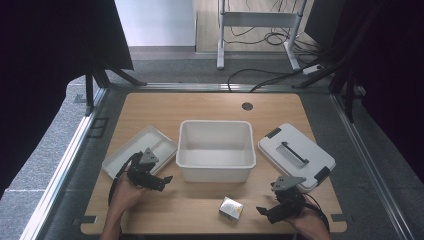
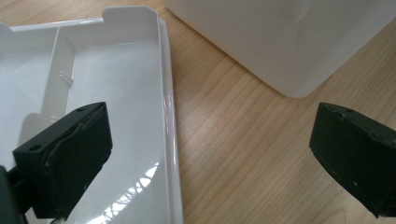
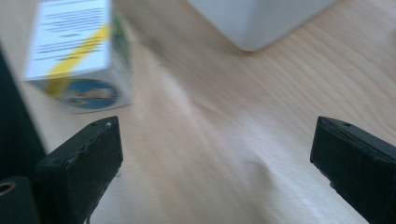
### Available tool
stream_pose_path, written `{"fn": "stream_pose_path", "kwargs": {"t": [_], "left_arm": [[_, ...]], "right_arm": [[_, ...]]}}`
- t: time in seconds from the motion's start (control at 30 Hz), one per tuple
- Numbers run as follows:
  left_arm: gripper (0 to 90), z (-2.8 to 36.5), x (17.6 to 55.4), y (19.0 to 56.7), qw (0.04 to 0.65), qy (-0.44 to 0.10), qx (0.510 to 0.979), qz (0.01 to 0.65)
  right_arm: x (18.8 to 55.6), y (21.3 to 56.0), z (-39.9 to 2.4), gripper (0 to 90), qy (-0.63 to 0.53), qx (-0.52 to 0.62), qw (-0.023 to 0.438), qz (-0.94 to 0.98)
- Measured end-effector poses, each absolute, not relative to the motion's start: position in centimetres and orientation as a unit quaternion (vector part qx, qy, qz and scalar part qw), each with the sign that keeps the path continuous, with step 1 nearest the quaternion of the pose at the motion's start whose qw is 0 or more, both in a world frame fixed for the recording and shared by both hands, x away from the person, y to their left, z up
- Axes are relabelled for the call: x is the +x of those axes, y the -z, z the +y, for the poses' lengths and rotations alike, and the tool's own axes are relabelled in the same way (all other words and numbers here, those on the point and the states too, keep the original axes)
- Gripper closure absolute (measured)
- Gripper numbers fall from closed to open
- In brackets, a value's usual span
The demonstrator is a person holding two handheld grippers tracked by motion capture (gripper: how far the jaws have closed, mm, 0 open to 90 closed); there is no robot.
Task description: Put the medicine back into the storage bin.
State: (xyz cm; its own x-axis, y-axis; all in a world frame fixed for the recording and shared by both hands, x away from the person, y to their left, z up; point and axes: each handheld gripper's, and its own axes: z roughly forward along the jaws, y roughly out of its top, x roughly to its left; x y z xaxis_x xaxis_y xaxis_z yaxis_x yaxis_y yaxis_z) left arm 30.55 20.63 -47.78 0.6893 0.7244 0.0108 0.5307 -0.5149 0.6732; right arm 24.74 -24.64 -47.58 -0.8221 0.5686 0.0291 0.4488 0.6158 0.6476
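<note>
We keep both grippers, left & right, jaws wide, empty; right faces small box to grab it.

- Bin sits mid-frame w/ tall walls, blocks any straight path btwn left and right halves.
- Tray at left of frame, just beside bin; only a narrow strip of bare table btwn them.
- Lid at right of frame, just beside bin.
- Lower frame: wide bare wood along front edge; box is the one obstacle there, near right gripper.
- Upper part of table behind bin: open wood.
</note>
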Motion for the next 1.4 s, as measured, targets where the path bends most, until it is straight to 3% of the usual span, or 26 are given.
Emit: {"fn": "stream_pose_path", "kwargs": {"t": [0.43, 0.53, 0.73, 0.9, 0.97, 1.07, 1.4], "left_arm": [[0.0, 21.0, 30.5, 47.8, 0.327, -0.144, 0.857, 0.371], [0.0, 21.0, 30.5, 47.7, 0.327, -0.140, 0.858, 0.371], [0.0, 21.0, 30.5, 47.8, 0.327, -0.136, 0.858, 0.371], [0.0, 20.9, 30.5, 47.8, 0.326, -0.135, 0.859, 0.370], [0.0, 21.0, 30.5, 47.8, 0.327, -0.134, 0.859, 0.371], [0.0, 21.0, 30.5, 47.8, 0.327, -0.134, 0.859, 0.370], [0.0, 21.1, 30.5, 47.8, 0.327, -0.135, 0.859, 0.371]], "right_arm": [[23.1, 46.8, -19.9, 6.5, -0.320, 0.223, 0.047, 0.920], [23.4, 46.9, -18.1, 12.6, -0.307, 0.213, 0.034, 0.927], [23.9, 47.6, -16.0, 15.8, -0.293, 0.194, 0.020, 0.936], [24.4, 47.9, -14.8, 22.7, -0.275, 0.178, 0.017, 0.945], [24.6, 47.9, -14.1, 34.3, -0.262, 0.161, 0.015, 0.951], [24.7, 47.7, -13.7, 43.6, -0.251, 0.146, 0.014, 0.957], [24.9, 46.9, -13.6, 45.3, -0.239, 0.130, 0.020, 0.962]]}}
